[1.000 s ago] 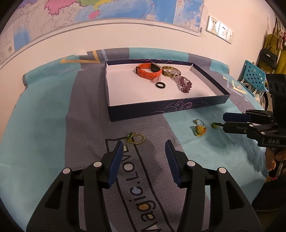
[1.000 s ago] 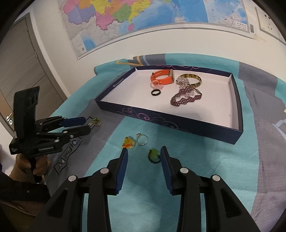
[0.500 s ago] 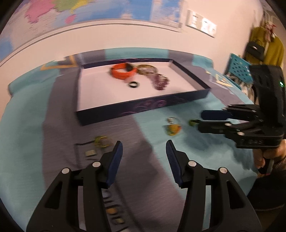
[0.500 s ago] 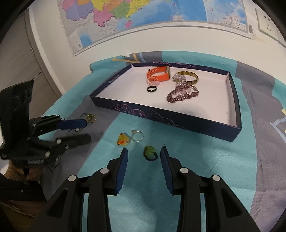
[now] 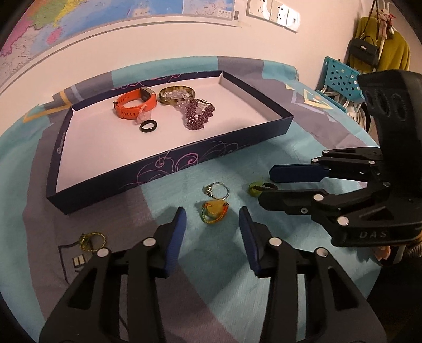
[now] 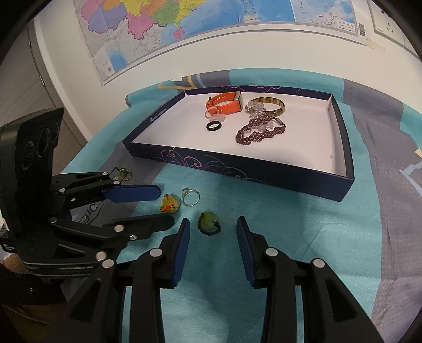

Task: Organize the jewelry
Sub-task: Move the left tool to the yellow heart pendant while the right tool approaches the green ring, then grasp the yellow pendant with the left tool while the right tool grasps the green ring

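Now we are looking left to right across a table draped in a teal and grey cloth (image 5: pixel 303 147). At the far left a small gold-green trinket (image 5: pixel 91 240) is lying on the grey patch, well clear of everything. Our left gripper (image 5: pixel 212 232) is hanging over the yellow pendant (image 5: pixel 214 211); its fingers have just been closing but are standing apart, with the pendant ahead of their tips and nothing pinched. Just beyond it a silver ring (image 5: pixel 217 190) is lying, close to the pendant. To the right, our right gripper (image 6: pixel 213 233) is hovering with fingers spread and empty around the green charm on a black beaded loop (image 6: pixel 209 223), which is resting on the cloth between the tips, untouched. The two grippers are crowding each other here, tips near.

Behind them the navy tray (image 5: pixel 168 168) is holding an orange watch band (image 5: pixel 135 104), a black ring (image 5: pixel 148 126), a brown bangle (image 6: pixel 269 105) and a purple beaded bracelet (image 6: pixel 257 132). A map (image 6: pixel 184 23) is covering the pale wall; at the far right a blue crate (image 5: pixel 339 79) and a black handbag (image 5: pixel 364 51) are showing.
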